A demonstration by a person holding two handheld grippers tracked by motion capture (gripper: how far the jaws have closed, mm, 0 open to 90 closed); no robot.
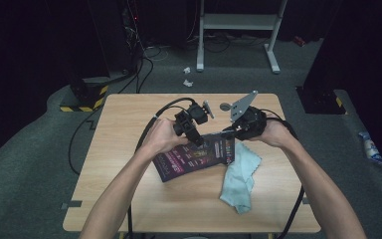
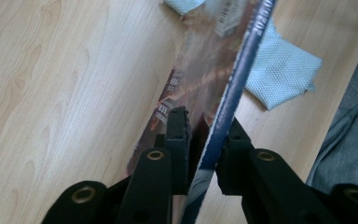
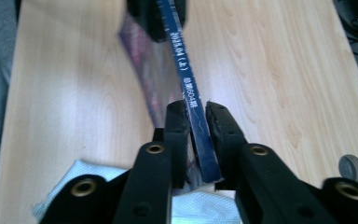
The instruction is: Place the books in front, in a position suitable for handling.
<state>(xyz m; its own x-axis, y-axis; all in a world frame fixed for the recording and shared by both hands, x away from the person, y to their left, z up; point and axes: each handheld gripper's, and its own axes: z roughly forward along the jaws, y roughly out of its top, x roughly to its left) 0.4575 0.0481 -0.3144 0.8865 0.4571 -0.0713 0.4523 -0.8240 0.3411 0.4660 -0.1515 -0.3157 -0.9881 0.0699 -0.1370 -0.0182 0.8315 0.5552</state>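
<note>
Magazine [image 1: 199,155] between both grippers, apparently clamped

A glossy paper magazine [image 1: 196,155] and a textured woven cloth [image 1: 239,177] lie on the smooth, pale wood-grain table [image 1: 129,129].

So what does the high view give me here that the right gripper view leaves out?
The high view alone gives both of the person's hands, the right gripper itself with its grey three-cornered plate, and the floor with a white stand. The right gripper view alone makes the white print on the dark blue spine of the glossy magazine readable. Both show the light wooden table, the pale blue cloth, the small grey disc and the left gripper.
</note>
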